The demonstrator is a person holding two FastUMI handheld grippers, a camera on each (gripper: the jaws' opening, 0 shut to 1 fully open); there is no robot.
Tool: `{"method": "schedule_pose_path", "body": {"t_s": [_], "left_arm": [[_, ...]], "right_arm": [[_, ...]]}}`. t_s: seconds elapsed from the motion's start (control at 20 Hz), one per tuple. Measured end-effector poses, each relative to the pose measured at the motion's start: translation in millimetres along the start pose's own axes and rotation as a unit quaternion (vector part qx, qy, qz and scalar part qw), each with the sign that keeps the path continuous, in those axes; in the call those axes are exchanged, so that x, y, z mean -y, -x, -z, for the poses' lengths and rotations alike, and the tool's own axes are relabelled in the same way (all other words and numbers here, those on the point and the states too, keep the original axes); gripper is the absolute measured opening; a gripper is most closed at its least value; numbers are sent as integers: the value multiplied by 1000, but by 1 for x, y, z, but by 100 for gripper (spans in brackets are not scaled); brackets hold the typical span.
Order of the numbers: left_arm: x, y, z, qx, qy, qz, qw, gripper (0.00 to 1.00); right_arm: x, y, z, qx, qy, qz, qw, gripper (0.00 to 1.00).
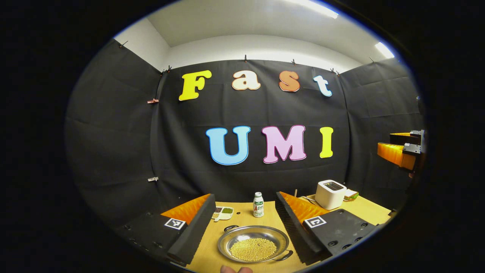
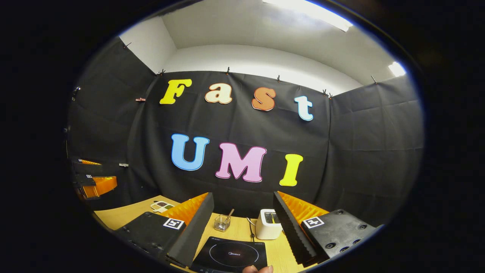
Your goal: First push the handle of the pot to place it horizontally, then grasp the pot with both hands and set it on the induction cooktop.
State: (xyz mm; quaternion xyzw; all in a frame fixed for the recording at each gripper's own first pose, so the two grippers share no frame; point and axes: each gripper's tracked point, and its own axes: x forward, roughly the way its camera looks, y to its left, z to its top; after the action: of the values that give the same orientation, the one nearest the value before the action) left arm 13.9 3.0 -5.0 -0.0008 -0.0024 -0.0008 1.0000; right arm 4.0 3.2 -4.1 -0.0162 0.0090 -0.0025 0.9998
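Observation:
In the left gripper view, the pot (image 1: pixel 253 242) is a shallow steel pan of yellow beans on the wooden table (image 1: pixel 242 219). Its two dark handles lie on a diagonal, one at the far left and one at the near right. My left gripper (image 1: pixel 243 197) hangs open above it, with the pan showing between its fingers, well clear. The right gripper (image 1: pixel 384 141) shows at the right edge, apart from the pot. In the right gripper view, the black induction cooktop (image 2: pixel 231 256) lies below my open right gripper (image 2: pixel 242 195). The left gripper (image 2: pixel 108 173) is far left.
A small white bottle (image 1: pixel 258 204) stands behind the pot, with a divided dish of beans (image 1: pixel 223 213) to its left. A white toaster (image 1: pixel 330 194) sits at the back right with a sandwich (image 1: pixel 351 195) beside it. A glass cup (image 2: pixel 222 223) and the toaster (image 2: pixel 268 223) stand behind the cooktop.

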Motion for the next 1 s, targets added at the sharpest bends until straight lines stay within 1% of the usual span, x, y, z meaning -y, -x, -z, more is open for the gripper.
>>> {"method": "schedule_pose_path", "body": {"t_s": [0.25, 0.3, 0.35, 0.4, 0.45, 0.55, 0.6, 0.65, 0.75, 0.8, 0.9, 1.0], "left_arm": [[-1, -2, -1, 4, 1, 2, 1000, 98], [-2, -2, -1, 5, 1, 2, 1000, 98], [-1, -3, -1, 5, 0, 5, 1000, 98], [-1, -4, -1, 7, 0, 5, 1000, 97], [0, -4, -1, 7, -1, 8, 1000, 93], [4, -4, -3, 10, 3, 18, 1000, 79], [12, -5, -3, 10, 6, 35, 999, 61], [24, -5, -2, 4, 8, 61, 998, 42], [35, -2, 3, -4, 0, 99, 995, 6], [40, 0, 3, -3, -7, 111, 994, 5], [43, 1, 7, -8, -17, 122, 992, 5], [50, -1, 21, -33, -14, 138, 990, 5]], "right_arm": [[0, 1, 1, 0, 7, 4, 1000, 97], [0, 1, 1, 0, 7, 5, 1000, 99], [0, 1, 1, 0, 7, 6, 1000, 98], [-1, 1, 1, -1, 8, 6, 1000, 97], [-1, 1, 1, -1, 8, 6, 1000, 97], [-1, 0, 2, -1, 11, 5, 1000, 98], [-1, 0, 2, 0, 13, 6, 1000, 97], [0, -1, 1, 0, 15, 7, 1000, 97], [-1, -1, 0, 1, 13, 7, 1000, 98], [-1, -2, 2, 0, 10, 8, 1000, 97], [-1, -1, 5, -5, 3, 8, 1000, 97], [1, -3, 8, -7, 6, 9, 1000, 98]]}}
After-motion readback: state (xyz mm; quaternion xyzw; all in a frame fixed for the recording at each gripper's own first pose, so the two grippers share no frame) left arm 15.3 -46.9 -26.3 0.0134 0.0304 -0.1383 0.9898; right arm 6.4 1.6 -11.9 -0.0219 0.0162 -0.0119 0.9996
